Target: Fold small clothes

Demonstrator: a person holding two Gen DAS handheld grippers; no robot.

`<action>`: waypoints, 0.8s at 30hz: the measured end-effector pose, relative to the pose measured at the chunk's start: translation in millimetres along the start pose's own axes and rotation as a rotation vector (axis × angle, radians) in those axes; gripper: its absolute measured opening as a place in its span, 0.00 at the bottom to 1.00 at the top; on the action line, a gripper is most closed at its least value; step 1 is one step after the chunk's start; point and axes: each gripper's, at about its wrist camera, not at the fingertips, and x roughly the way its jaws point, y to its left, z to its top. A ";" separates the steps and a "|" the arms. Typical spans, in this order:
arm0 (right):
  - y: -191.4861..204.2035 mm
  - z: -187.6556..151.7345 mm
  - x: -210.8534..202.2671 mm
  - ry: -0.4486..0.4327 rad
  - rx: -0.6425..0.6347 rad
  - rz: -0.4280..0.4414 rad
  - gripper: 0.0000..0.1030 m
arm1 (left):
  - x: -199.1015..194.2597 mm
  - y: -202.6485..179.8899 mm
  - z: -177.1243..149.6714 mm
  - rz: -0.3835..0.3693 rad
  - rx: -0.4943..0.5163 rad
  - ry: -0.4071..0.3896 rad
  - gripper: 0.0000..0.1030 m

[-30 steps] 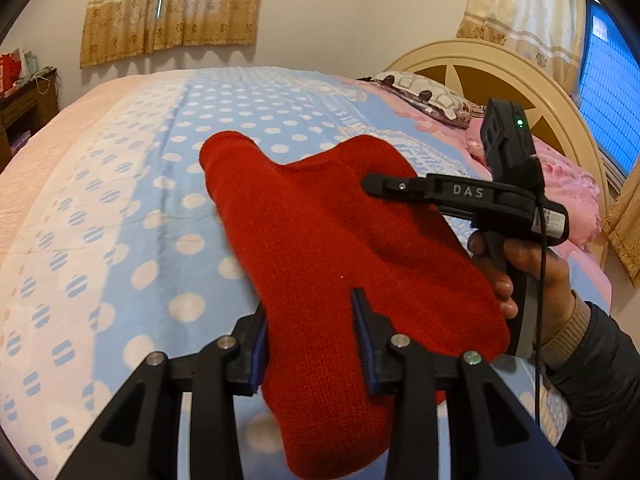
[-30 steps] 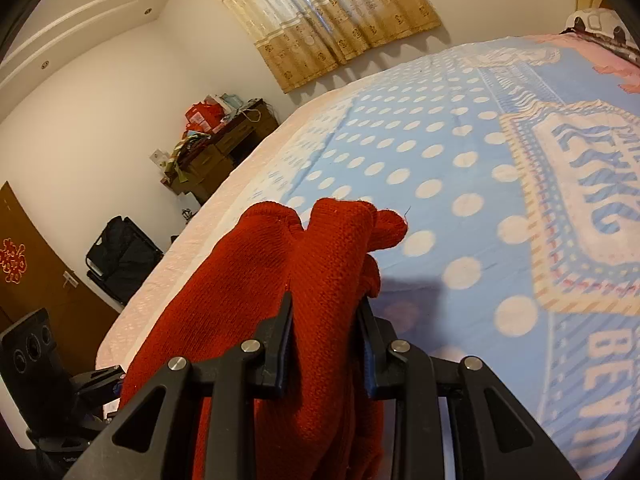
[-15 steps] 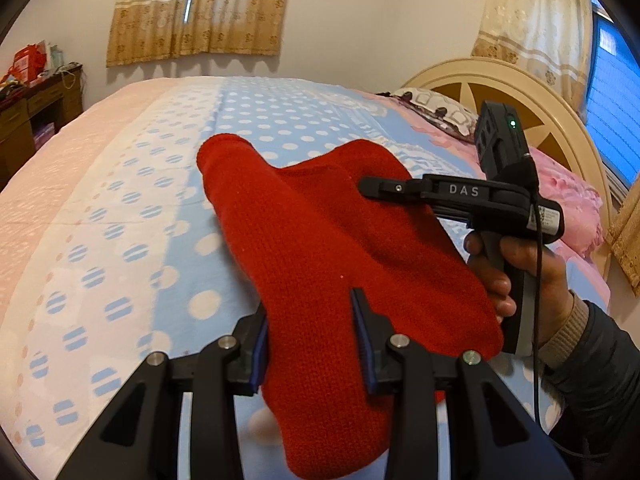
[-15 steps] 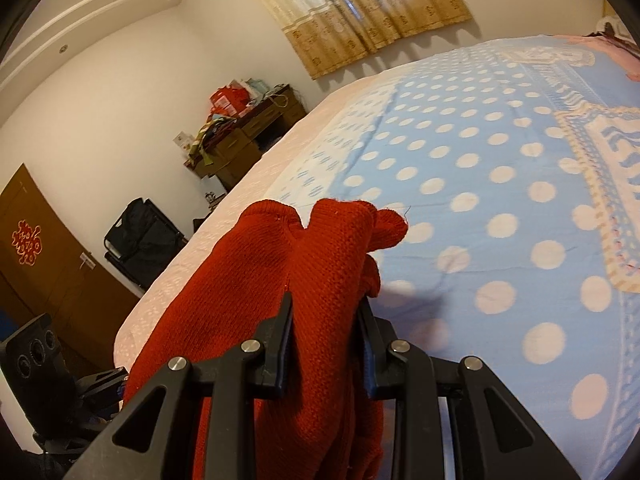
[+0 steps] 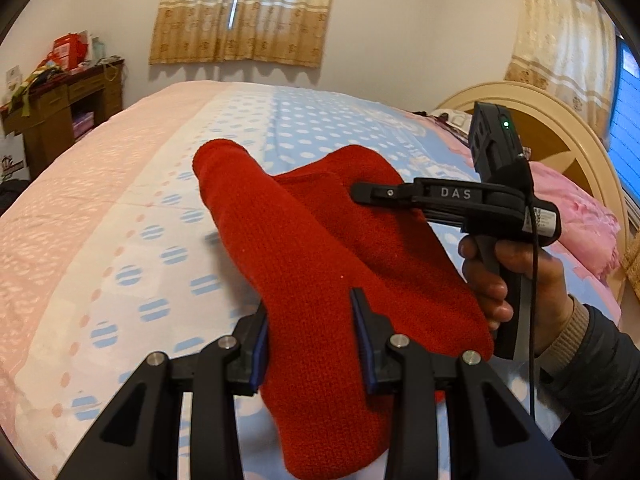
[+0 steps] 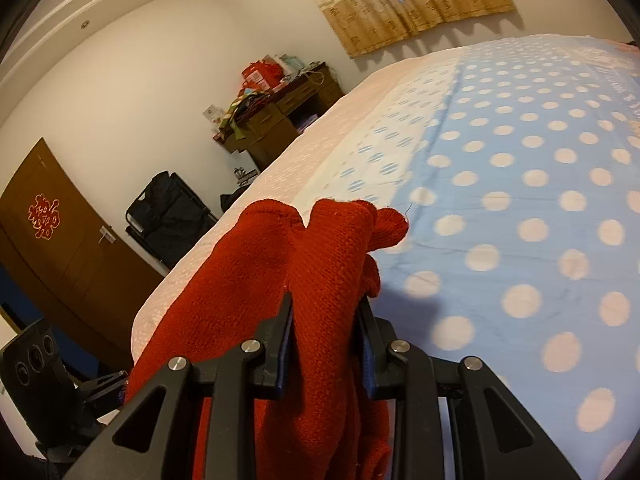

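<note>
A red knitted garment (image 5: 312, 264) hangs stretched between my two grippers above the bed. My left gripper (image 5: 312, 320) is shut on its near edge, and the cloth drapes down below the fingers. My right gripper (image 6: 325, 320) is shut on a bunched fold of the same red garment (image 6: 332, 248). In the left wrist view the right gripper (image 5: 360, 193) comes in from the right, held by a hand, clamped on the garment's far right edge. A rolled sleeve end sticks up at the far left.
The bed has a blue polka-dot cover (image 6: 520, 200) with a pink border (image 5: 80, 184). A cream headboard (image 5: 560, 128) and pink pillows (image 5: 572, 208) are at the right. A wooden desk (image 5: 60, 108), a black bag (image 6: 168, 208) and a brown door (image 6: 52, 248) lie beyond the bed.
Both grippers have swung to the left with the garment still held. The cloth keeps the same shape between them.
</note>
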 end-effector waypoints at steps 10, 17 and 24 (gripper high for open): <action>34.3 5.9 41.8 0.050 -0.029 0.055 0.27 | -12.8 32.1 -8.0 0.059 -0.055 -0.014 0.36; 54.4 7.2 68.1 0.080 -0.039 0.082 0.27 | -15.3 49.1 -12.2 0.100 -0.080 -0.016 0.36; 63.4 7.9 86.8 0.111 -0.044 0.097 0.27 | -18.7 58.5 -18.1 0.121 -0.101 -0.018 0.36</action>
